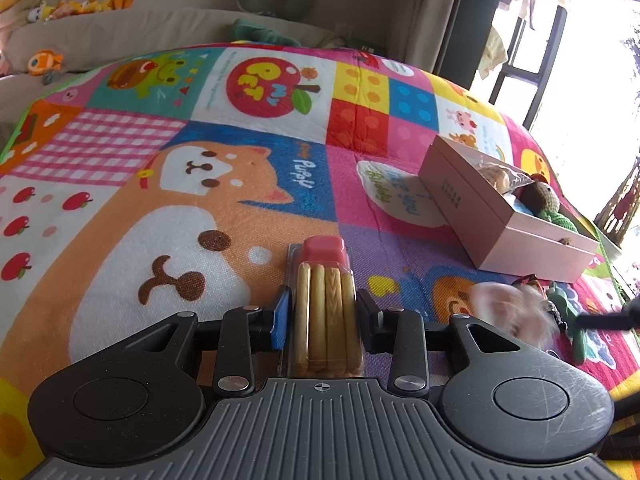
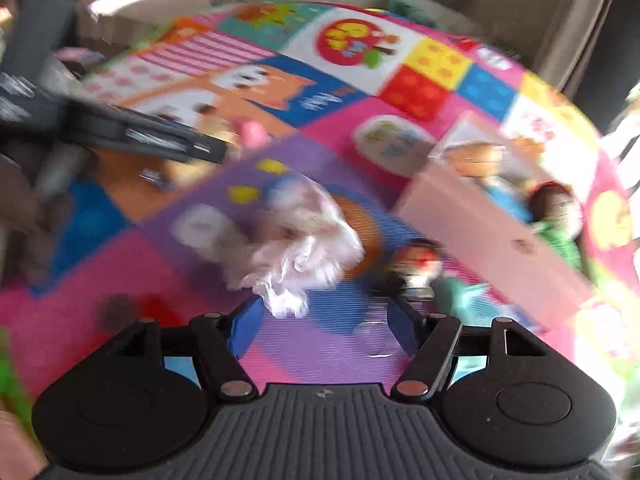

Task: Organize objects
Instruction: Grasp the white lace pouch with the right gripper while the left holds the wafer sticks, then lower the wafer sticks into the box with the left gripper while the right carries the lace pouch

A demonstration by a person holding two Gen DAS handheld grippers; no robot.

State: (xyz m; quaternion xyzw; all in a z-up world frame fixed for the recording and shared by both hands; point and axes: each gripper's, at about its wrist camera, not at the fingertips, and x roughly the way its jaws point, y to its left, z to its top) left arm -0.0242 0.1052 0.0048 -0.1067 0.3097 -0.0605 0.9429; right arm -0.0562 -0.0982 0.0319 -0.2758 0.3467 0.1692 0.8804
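My left gripper [image 1: 322, 312] is shut on a clear pack of biscuit sticks with a pink dip cup [image 1: 325, 304], held low over the colourful play mat [image 1: 224, 184]. A pink open box [image 1: 492, 220] sits on the mat to the right with soft toys inside. My right gripper [image 2: 322, 320] is open in a blurred view. A white fluffy toy [image 2: 304, 240] lies just ahead of its left finger, not held; it also shows blurred in the left wrist view [image 1: 508, 312]. The pink box [image 2: 492, 240] is at its right.
A small red and green toy [image 2: 416, 264] lies between the fluffy toy and the box. A beige sofa [image 1: 120, 36] with plush toys borders the mat's far side. A bright window [image 1: 580, 80] stands at the right. The left gripper [image 2: 132, 136] shows at upper left.
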